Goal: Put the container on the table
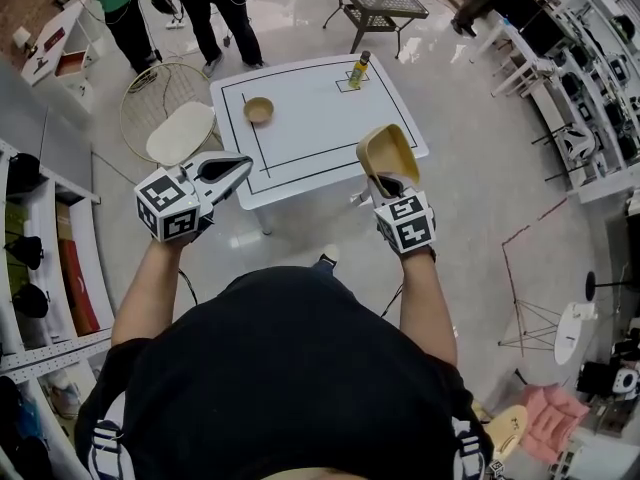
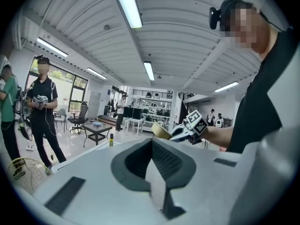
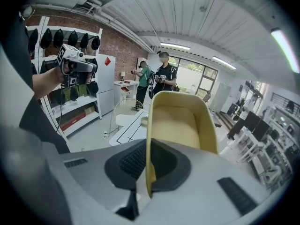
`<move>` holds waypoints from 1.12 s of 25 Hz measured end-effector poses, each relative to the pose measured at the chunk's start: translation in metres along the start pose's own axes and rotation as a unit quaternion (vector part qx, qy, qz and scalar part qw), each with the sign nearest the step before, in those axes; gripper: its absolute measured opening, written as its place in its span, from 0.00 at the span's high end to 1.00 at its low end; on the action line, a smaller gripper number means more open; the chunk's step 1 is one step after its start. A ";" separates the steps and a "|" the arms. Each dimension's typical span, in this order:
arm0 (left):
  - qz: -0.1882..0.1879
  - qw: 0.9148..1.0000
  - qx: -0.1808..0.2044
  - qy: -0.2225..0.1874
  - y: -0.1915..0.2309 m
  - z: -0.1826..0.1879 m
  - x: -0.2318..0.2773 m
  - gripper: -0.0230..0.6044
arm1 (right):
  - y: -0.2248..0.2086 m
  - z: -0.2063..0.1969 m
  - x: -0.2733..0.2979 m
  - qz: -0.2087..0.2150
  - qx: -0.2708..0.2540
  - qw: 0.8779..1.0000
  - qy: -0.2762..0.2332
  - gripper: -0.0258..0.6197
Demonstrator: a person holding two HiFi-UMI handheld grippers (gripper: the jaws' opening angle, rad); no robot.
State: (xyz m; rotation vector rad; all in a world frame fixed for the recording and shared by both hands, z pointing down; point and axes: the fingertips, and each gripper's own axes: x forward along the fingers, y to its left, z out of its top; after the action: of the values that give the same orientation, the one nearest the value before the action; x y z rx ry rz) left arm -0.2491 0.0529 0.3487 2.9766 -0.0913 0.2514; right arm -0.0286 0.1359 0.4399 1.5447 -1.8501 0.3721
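My right gripper (image 1: 385,181) is shut on the near rim of a tan, scoop-shaped container (image 1: 388,153) and holds it in the air over the near right corner of the white table (image 1: 310,138). In the right gripper view the container (image 3: 180,121) stands up from the closed jaws, its wall pinched between the pads. My left gripper (image 1: 232,168) hovers by the table's near left edge, shut and empty. From the left gripper view the right gripper (image 2: 182,133) and the container (image 2: 160,131) show across from it.
On the table lie a small tan bowl (image 1: 258,110) and a yellow bottle (image 1: 358,69) inside black marked lines. A round wire chair (image 1: 178,120) stands left of the table. Shelves (image 1: 45,228) line the left, desks (image 1: 570,78) the right. Two people (image 1: 170,8) stand beyond.
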 end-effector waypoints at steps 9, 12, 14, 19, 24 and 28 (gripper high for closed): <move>-0.002 1.000 -0.004 0.013 0.014 -0.002 0.045 0.95 | -0.034 -0.013 0.018 0.009 0.001 1.000 0.007 0.95; 0.000 1.000 -0.004 0.013 0.021 -0.001 0.058 0.95 | -0.046 -0.014 0.025 0.013 0.000 1.000 0.007 0.95; 0.003 1.000 -0.007 0.013 0.025 -0.001 0.067 0.95 | -0.054 -0.015 0.030 0.016 -0.001 1.000 0.008 0.95; 0.005 1.000 -0.014 0.012 0.033 0.002 0.088 0.95 | -0.076 -0.015 0.042 0.023 -0.002 1.000 0.007 0.95; 0.009 1.000 -0.028 0.006 0.043 0.005 0.104 0.95 | -0.093 -0.015 0.052 0.028 -0.003 1.000 0.008 0.95; 0.014 0.999 -0.029 0.009 0.051 0.003 0.118 0.95 | -0.107 -0.019 0.060 0.033 -0.003 0.999 0.012 0.95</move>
State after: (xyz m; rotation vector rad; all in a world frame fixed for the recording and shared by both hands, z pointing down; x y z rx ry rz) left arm -0.1358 -0.0039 0.3735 2.9156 -0.1363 0.2750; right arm 0.0751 0.0762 0.4716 1.4711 -1.8859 0.4122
